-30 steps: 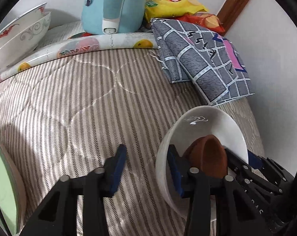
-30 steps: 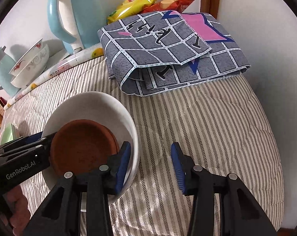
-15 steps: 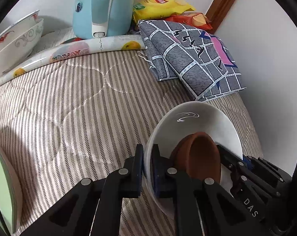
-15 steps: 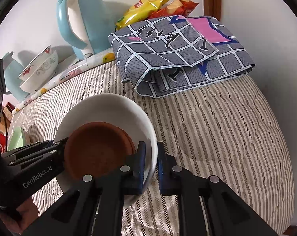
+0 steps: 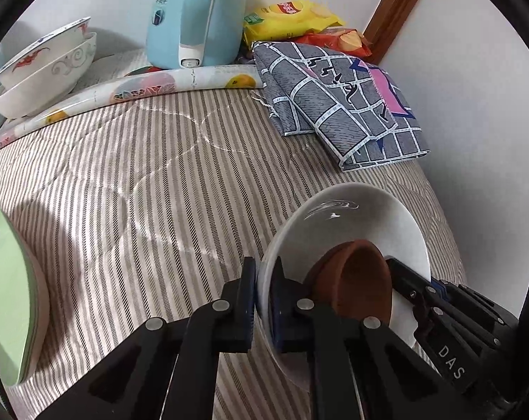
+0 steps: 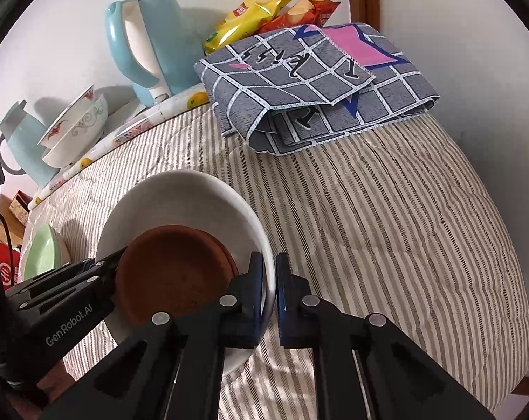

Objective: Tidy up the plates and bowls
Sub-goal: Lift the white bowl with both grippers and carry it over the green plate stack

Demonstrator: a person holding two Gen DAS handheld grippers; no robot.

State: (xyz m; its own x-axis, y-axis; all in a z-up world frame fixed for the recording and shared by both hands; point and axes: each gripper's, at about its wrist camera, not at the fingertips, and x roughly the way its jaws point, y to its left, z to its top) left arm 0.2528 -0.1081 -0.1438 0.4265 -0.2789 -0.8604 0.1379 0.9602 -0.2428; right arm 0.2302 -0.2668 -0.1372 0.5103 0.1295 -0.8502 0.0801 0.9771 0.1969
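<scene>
On the striped bed, both grippers, left gripper (image 5: pixel 262 301) and right gripper (image 6: pixel 269 295), clamp the white bowl (image 6: pixel 180 199) rim; lifting evenly should keep the brown saucer (image 6: pixel 173 276) inside.

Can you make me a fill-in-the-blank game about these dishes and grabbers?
1. The small brown dish sits inside the big ____ bowl.
2. Both the left gripper and the right gripper are shut on that bowl's ____.
3. Behind the two stacked bowls, the tall kettle is light ____.
4. The green plates lie on the ____ quilt.

Missing words: white; rim; blue; striped
</scene>
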